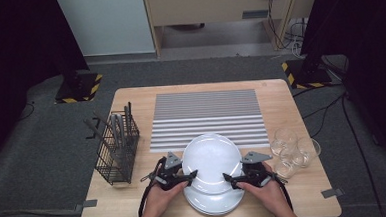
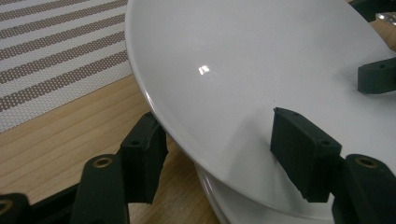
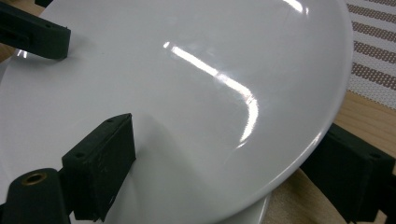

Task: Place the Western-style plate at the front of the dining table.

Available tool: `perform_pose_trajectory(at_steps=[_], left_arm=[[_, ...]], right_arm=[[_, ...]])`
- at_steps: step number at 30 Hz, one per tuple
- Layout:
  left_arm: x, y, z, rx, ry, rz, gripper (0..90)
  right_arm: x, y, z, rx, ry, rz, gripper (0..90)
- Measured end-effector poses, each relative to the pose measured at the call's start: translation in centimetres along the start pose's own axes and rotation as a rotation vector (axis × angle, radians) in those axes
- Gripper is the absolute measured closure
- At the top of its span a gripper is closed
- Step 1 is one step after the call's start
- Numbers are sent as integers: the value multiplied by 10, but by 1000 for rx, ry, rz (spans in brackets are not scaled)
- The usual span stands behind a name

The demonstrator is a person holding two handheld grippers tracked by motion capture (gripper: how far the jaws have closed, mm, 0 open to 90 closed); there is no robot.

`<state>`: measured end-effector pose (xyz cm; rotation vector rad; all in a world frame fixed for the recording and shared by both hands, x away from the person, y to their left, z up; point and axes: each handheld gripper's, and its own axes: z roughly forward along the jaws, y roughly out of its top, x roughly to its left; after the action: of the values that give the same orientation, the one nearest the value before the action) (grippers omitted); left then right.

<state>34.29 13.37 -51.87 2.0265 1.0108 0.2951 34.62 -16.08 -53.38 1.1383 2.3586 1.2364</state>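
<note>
You have the top plate pinched at both sides and lifted clear of the stack at the table's near edge, tilted with its far rim higher. The likeliest trouble is a slip: the glaze is slick, each gripper bites a narrow strip of rim, and if one hand rises or twists ahead of the other the plate could slide out and drop onto the stack below. Swing too far right and you may clip the glasses; the cutlery basket stands on the left.

Your left gripper is part open, clamped on the plate's left rim, one jaw on the top face and the other underneath. Your right gripper grips the opposite rim the same way. The lower jaws seem to touch the underside, though the contact itself is hidden from view.

Beyond the plate lies the striped mat, the probable landing spot, so keep both hands level as you carry it forward
</note>
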Motion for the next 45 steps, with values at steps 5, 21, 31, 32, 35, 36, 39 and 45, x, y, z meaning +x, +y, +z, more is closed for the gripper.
perform_pose_trajectory(at_steps=[5,21,31,32,35,36,39,45], left_arm=[[1,1,0,-5,-27,-23,384],[-2,6,-5,-31,14,-30,398],[4,5,-1,-1,35,-48,362],[4,5,-1,-1,37,-46,360],[4,5,-1,4,56,-25,361],[5,4,-2,6,62,-20,363],[6,3,-3,12,67,-15,376],[8,3,-9,11,65,-16,439]], right_arm=[[-1,1,-3,-2,-5,6,200],[-4,2,-9,-45,-73,-33,386],[-3,3,-6,-48,-68,0,360],[-3,3,-6,-46,-68,0,358],[-2,3,-6,-50,-72,-5,357],[-2,3,-6,-51,-73,-7,357],[-1,4,-6,-51,-75,-8,358],[-1,4,-6,-51,-75,-7,359]])
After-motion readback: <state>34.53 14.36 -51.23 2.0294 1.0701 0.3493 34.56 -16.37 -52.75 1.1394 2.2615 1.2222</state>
